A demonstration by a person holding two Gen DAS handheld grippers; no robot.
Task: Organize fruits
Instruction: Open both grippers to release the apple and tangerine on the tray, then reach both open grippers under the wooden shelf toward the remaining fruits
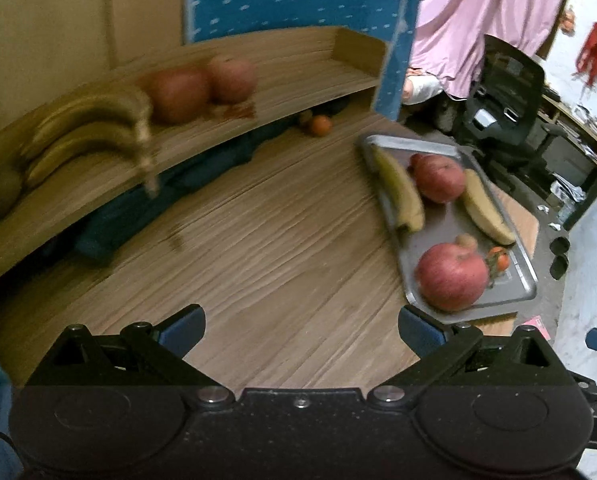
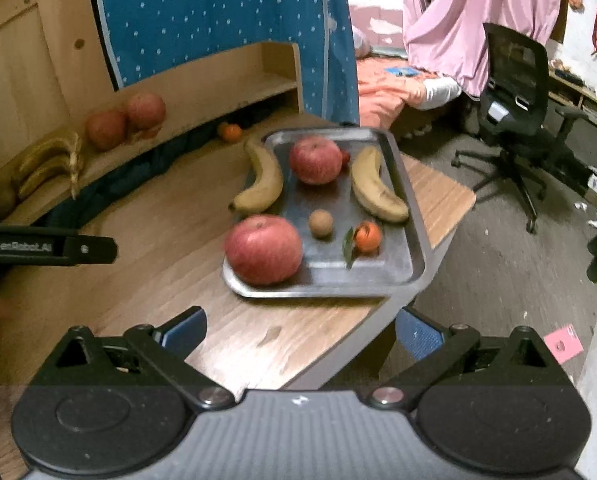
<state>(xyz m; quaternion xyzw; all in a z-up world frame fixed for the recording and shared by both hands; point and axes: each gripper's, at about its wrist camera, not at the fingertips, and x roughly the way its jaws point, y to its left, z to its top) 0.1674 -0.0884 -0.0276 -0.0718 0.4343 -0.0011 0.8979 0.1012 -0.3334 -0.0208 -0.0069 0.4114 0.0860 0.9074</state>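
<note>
A metal tray (image 2: pixel 382 276) on the wooden table holds two red apples (image 2: pixel 263 249) (image 2: pixel 315 159), two bananas (image 2: pixel 261 181) (image 2: pixel 376 186), a small brown fruit (image 2: pixel 320 223) and a tangerine (image 2: pixel 367 236). The tray also shows in the left wrist view (image 1: pixel 510 292). A wooden shelf (image 1: pixel 290 68) at the back holds two apples (image 1: pixel 178 94) and bananas (image 1: pixel 86 132). An orange fruit (image 1: pixel 320 125) lies under the shelf. My left gripper (image 1: pixel 301 330) is open and empty over bare table. My right gripper (image 2: pixel 300 330) is open and empty at the table's near edge, short of the tray.
A blue dotted cloth (image 2: pixel 218 12) hangs behind the shelf. A black office chair (image 2: pixel 514 92) stands on the floor to the right, with pink fabric (image 2: pixel 478 8) behind it. The table edge (image 2: pixel 438 240) drops off right of the tray. The left gripper's body (image 2: pixel 46 245) shows at left.
</note>
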